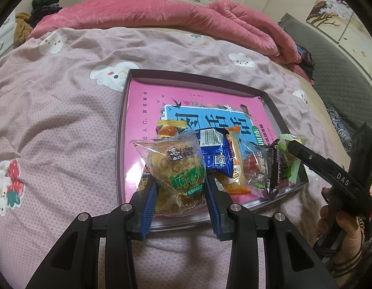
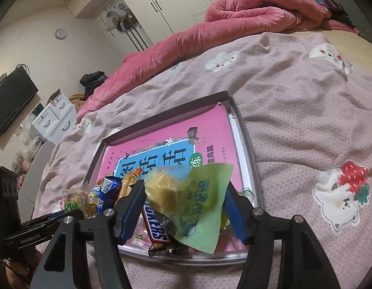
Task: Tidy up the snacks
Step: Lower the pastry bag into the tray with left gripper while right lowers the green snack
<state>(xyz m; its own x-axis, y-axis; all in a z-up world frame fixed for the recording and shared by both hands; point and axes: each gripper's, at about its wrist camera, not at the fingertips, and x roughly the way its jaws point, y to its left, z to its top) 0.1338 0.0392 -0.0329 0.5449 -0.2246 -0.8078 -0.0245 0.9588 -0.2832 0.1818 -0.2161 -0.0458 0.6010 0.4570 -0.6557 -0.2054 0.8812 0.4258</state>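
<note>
So there's a shallow box lid (image 1: 272, 101) sitting on the bed's pink cartoon sheet (image 1: 65, 120), with a pink book cover (image 1: 147, 101) lining the bottom and the snacks bunched at its near edge. The left gripper (image 1: 181, 192) is clamped on a clear pack with a crumbly round pastry (image 1: 172, 166), blue pads pressed against both sides. Next to it lie a blue packet (image 1: 216, 154), an orange one (image 1: 236, 159) and a Snickers bar (image 2: 157, 228). The right gripper (image 2: 183, 207) has its jaws apart, with a green-wrapped yellow cake (image 2: 186, 192) between them; the right pad looks clear of the wrapper.
</note>
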